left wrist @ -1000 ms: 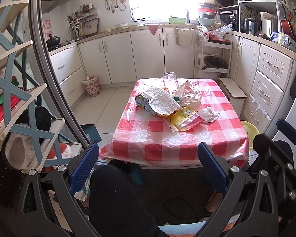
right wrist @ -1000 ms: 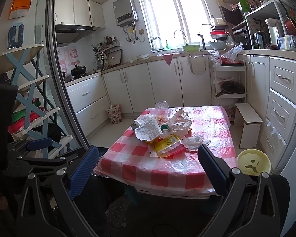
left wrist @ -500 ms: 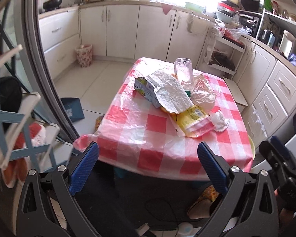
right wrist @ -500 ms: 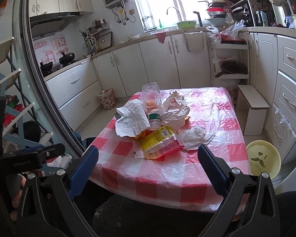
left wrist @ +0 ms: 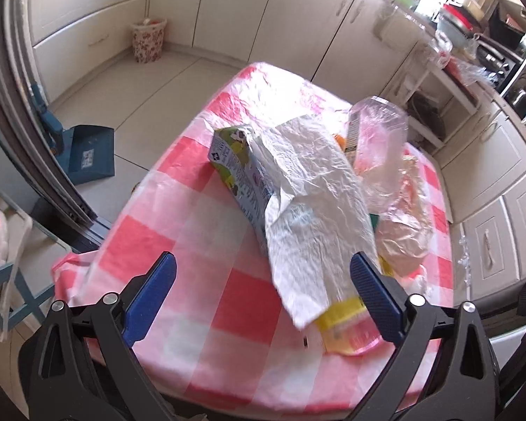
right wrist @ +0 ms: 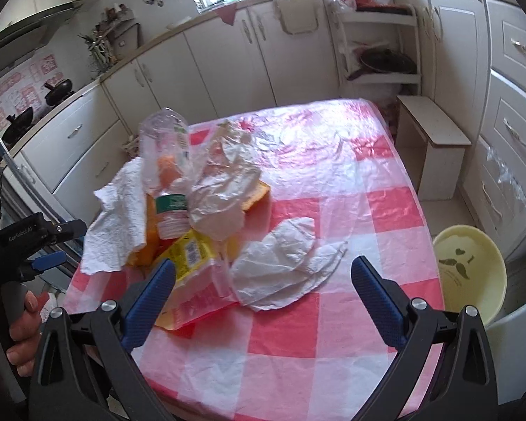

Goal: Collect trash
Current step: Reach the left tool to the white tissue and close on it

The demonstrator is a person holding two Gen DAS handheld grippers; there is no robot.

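Observation:
A pile of trash lies on the red-and-white checked table (left wrist: 207, 315). It holds a green-blue carton (left wrist: 238, 168), a crumpled white paper (left wrist: 312, 203), a clear plastic bottle (left wrist: 375, 133), a clear bag (left wrist: 399, 217) and a yellow packet (left wrist: 343, 326). My left gripper (left wrist: 263, 273) hovers over the near end of the paper. Its jaws are closing, and its pads touch nothing. My right gripper (right wrist: 263, 294) stands open above a crumpled white wrapper (right wrist: 284, 266), beside the yellow packet (right wrist: 189, 256) and the bottle (right wrist: 166, 161).
A flowered wastebasket (left wrist: 148, 39) stands by the far cabinets and a blue dustpan (left wrist: 87, 154) lies on the floor at left. A yellow basin (right wrist: 470, 273) and a low wooden stool (right wrist: 435, 140) sit right of the table. A hand (right wrist: 24, 333) holds the left gripper.
Both grippers have come forward and down toward the table, so the trash pile fills much more of each view. The left view has also rolled and tipped downward.

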